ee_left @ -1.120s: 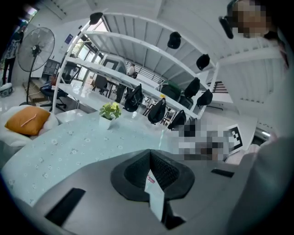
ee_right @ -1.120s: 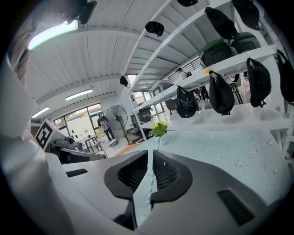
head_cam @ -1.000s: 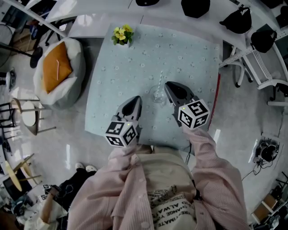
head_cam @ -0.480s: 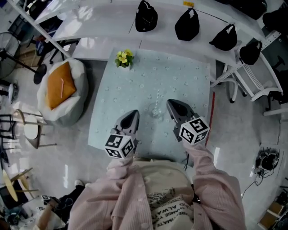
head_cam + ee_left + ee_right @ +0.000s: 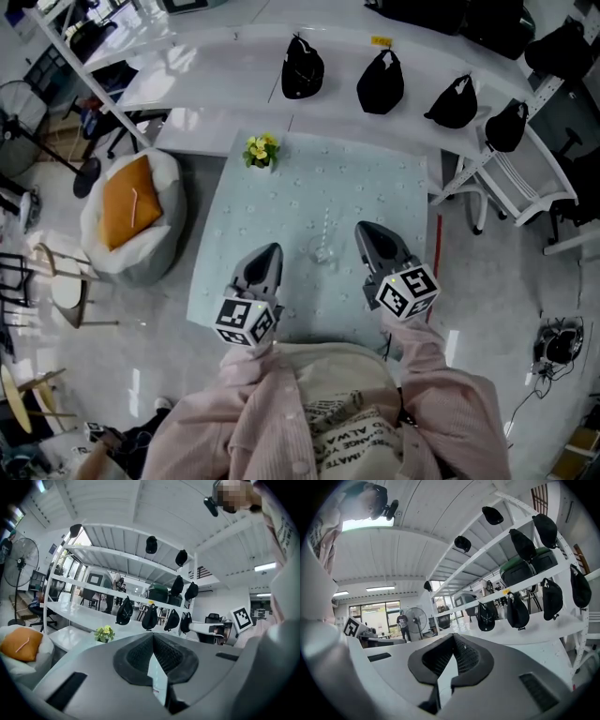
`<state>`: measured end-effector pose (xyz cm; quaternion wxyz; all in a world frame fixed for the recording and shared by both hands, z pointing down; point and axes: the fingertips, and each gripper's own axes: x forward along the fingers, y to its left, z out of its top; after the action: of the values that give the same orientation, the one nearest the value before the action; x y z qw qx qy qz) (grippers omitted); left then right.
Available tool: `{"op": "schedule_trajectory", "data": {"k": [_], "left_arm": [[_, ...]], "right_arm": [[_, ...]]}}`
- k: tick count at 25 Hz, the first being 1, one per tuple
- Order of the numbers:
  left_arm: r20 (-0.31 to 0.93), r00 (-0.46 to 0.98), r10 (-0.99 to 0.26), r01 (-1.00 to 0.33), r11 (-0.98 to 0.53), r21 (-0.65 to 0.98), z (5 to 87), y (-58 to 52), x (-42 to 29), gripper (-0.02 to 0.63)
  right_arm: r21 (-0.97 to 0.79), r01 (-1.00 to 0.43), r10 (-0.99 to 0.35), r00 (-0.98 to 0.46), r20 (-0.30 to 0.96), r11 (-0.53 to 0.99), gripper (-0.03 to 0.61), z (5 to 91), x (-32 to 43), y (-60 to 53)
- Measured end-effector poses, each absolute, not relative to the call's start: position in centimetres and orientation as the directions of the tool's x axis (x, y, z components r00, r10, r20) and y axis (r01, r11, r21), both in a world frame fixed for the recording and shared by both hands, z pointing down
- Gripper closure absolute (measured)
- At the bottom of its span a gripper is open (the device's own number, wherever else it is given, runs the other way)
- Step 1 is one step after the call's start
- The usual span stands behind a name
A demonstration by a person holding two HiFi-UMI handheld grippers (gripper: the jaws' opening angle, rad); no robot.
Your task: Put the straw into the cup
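Observation:
A clear glass cup (image 5: pixel 322 250) stands on the pale blue-green table (image 5: pixel 281 197) in the head view. A thin pale straw (image 5: pixel 325 225) stands in it and leans toward the far side. My left gripper (image 5: pixel 272 249) hovers to the cup's left, shut and empty. To the cup's right, my right gripper (image 5: pixel 366 229) is also shut with nothing in it. Neither touches the cup. In the left gripper view the left gripper (image 5: pixel 153 637) points up at shelves. The right gripper (image 5: pixel 453 637) in its own view does the same. The cup is outside both gripper views.
A small pot of yellow flowers (image 5: pixel 260 150) sits at the table's far left corner. A white beanbag with an orange cushion (image 5: pixel 131 211) lies left of the table. Behind is a white shelf (image 5: pixel 234 56) with black caps (image 5: pixel 380 80); a white rack (image 5: pixel 511 178) stands right.
Both grippers have drawn back from the cup toward the person. The head camera has lifted, so more of the shelf and caps shows. The straw stays in the cup.

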<state>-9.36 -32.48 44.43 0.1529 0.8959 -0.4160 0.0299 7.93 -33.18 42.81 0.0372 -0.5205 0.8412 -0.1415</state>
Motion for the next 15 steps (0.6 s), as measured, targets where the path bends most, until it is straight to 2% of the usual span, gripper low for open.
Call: {"op": "schedule_trajectory", "data": {"k": [15], "left_arm": [[0.113, 0.644, -0.757, -0.759, -0.614, 0.218, 41.4, -33.5, -9.6, 0.617]], "right_arm": [[-0.221, -0.881, -0.902, -0.432, 0.011, 0.419, 0.578, 39.1, 8.4, -33.1]]}}
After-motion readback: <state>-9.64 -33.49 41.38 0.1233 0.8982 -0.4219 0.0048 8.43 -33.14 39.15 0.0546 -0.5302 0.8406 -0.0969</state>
